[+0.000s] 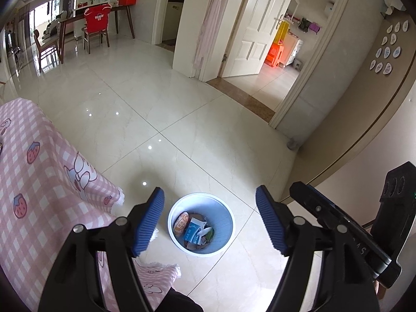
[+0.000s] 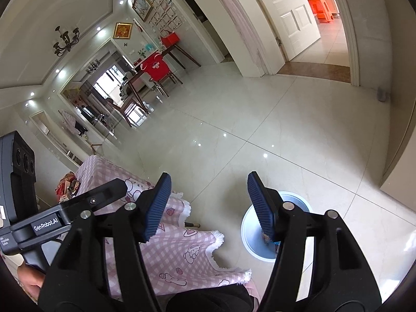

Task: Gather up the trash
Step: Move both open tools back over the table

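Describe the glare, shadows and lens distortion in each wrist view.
Left wrist view: small bright ceiling-light spots glint on the glossy floor tiles, a soft dark shadow lies beside the trash bin, and door frames bow with fisheye curvature. Right wrist view: the same glints, a strongly tilted room, black vignette corners, and an overexposed orange stool through the doorway.

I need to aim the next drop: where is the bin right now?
The bin stands on the tiled floor just off the corner of the pink checked tablecloth, centred between the left gripper's open fingers.
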A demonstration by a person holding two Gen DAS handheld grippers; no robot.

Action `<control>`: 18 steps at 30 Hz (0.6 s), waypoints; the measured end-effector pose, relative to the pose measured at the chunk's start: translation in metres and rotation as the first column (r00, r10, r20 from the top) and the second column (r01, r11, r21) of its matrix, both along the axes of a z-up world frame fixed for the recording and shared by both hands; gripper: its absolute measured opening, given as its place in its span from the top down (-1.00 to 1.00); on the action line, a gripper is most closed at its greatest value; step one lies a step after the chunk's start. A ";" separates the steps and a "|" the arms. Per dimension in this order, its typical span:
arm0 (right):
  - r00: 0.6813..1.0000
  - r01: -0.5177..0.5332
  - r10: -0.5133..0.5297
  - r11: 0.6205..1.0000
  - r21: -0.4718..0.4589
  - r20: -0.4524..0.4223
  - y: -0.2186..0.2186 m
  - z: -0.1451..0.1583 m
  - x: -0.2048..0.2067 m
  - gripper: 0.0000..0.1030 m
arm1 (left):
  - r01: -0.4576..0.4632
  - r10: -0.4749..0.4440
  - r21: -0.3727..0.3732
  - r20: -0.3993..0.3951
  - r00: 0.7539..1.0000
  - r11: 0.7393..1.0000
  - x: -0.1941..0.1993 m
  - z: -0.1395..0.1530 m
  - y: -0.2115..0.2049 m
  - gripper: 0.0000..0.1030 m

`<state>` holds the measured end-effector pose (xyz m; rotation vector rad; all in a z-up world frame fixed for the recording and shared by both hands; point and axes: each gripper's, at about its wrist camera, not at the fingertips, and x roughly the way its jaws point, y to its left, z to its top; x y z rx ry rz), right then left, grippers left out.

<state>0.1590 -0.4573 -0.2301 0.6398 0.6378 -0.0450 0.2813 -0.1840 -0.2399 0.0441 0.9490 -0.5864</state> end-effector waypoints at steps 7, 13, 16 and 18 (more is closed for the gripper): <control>0.998 -0.064 0.064 0.998 -0.008 0.018 0.028 0.019 0.004 -0.19 | -0.026 0.027 -0.036 0.007 1.000 0.999 -0.006 0.017 0.031 -0.39; 0.980 -0.193 0.195 0.980 -0.039 0.048 0.087 0.046 0.018 -0.19 | -0.122 0.125 -0.046 0.064 0.990 0.991 -0.015 0.040 0.099 -0.41; 0.964 -0.258 0.261 0.964 -0.060 0.055 0.120 0.057 0.028 -0.19 | -0.196 0.199 -0.049 0.089 0.976 0.979 -0.016 0.051 0.144 -0.47; 0.947 -0.310 0.315 0.948 -0.075 0.057 0.149 0.065 0.037 -0.19 | -0.244 0.248 -0.054 0.100 0.963 0.968 -0.015 0.056 0.174 -0.47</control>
